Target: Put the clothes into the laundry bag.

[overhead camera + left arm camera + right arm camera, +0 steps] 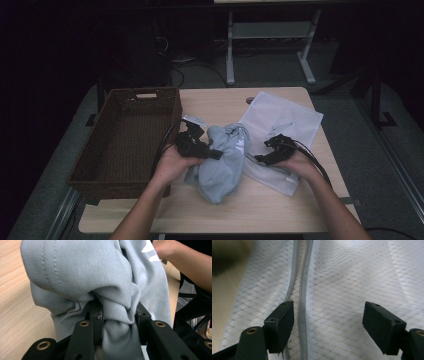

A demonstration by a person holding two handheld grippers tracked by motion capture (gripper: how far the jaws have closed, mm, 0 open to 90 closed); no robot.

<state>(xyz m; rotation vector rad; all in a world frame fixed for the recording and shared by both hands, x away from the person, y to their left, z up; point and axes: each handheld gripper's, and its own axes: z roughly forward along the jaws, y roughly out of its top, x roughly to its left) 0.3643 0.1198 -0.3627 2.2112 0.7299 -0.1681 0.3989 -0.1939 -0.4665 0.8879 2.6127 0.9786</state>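
High view has your left gripper point(216, 154) pinching a bunched fold of the grey garment point(223, 162), which lies crumpled near the middle of the table point(280, 205), toward its near edge. Left gripper view confirms the hold: both pads point(96, 315) press into a thick twist of grey ribbed cloth point(100, 280), and the rest of the garment billows up above the jaws.

Your right gripper point(261, 159) sits just beside the garment, over the near edge of the white mesh bag point(285, 117) that lies flat toward the table's far right corner. Its jaws stand spread, with nothing gripped. In right gripper view the two pads point(280, 323) are well apart above the mesh point(342, 285), and the bag's grey zipper strip point(303, 300) runs up between them, close to one pad.

A brown wicker basket point(122, 172) sits along the table's left edge, apart from the garment.
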